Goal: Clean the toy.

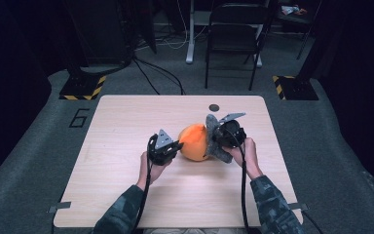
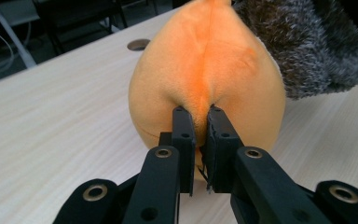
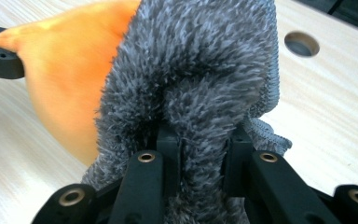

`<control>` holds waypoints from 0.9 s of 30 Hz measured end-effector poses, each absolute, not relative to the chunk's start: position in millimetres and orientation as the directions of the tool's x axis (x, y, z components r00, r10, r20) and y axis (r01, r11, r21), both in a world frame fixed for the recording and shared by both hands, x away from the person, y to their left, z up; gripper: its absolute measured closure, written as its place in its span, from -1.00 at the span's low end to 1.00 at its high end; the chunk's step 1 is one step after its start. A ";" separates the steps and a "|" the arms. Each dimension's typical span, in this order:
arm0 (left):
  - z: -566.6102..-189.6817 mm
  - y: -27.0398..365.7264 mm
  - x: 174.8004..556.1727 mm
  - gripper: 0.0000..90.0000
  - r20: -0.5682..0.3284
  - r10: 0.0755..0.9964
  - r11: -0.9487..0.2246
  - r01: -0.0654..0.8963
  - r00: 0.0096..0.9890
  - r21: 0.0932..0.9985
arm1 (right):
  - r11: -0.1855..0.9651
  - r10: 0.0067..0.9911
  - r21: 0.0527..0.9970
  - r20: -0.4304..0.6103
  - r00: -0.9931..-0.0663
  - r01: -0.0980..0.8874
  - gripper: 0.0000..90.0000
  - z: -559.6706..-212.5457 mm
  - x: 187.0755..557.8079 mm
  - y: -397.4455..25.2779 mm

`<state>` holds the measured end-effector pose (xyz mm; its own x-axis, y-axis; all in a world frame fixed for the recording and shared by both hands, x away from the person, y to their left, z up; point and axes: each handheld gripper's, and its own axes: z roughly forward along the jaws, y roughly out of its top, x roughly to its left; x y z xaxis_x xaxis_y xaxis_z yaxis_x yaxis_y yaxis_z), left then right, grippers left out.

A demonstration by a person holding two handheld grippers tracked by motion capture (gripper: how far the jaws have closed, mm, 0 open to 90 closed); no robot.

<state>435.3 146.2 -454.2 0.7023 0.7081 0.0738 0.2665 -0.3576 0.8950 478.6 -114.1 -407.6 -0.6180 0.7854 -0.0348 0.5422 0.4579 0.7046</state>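
An orange plush toy [image 1: 193, 141] lies at the middle of the wooden table [image 1: 126, 126], with a grey furry part [image 1: 213, 131] on its right side. My left gripper [image 1: 174, 147] is shut on a pinch of the orange plush [image 2: 205, 70] at its left end, the jaws nearly touching around the fabric. On the right, my right gripper [image 1: 216, 139] is shut on a fold of the grey fur [image 3: 200, 84], which bulges between its jaws. The orange body [image 3: 70, 70] shows behind the fur, and the tip of the other gripper [image 3: 0, 60] reaches it from the left.
A round hole [image 1: 214, 107] sits in the table near its far edge. Beyond the table stand a black folding chair [image 1: 233, 34] and a white desk leg [image 1: 191, 34], with cables across the grey carpet. Hazard-striped bases [image 1: 83, 87] flank the far corners.
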 end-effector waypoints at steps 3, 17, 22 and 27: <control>-451.0 141.0 431.7 0.86 0.099 0.698 -0.377 0.246 0.709 0.893 | 0.456 0.773 0.729 -0.040 -0.633 0.511 0.63 -394.9 470.9 -108.1; -456.0 114.5 418.2 0.87 0.189 0.628 -0.461 0.165 0.755 0.872 | 0.610 0.666 0.676 -0.155 -0.730 0.413 0.65 -395.3 448.5 -63.3; -457.1 113.7 418.6 0.88 0.192 0.621 -0.467 0.161 0.760 0.870 | 0.584 0.705 0.667 -0.132 -0.697 0.463 0.66 -399.3 460.3 -77.4; -457.5 113.5 418.9 0.88 0.183 0.619 -0.459 0.163 0.764 0.873 | 0.568 0.763 0.642 -0.177 -0.622 0.515 0.66 -408.1 471.9 -95.8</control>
<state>418.9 113.5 -457.5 0.7639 0.6188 0.1830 0.1629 -0.4593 0.8732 471.9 -95.8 -408.1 -0.6218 0.7630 -0.1768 0.5146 0.5682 0.6422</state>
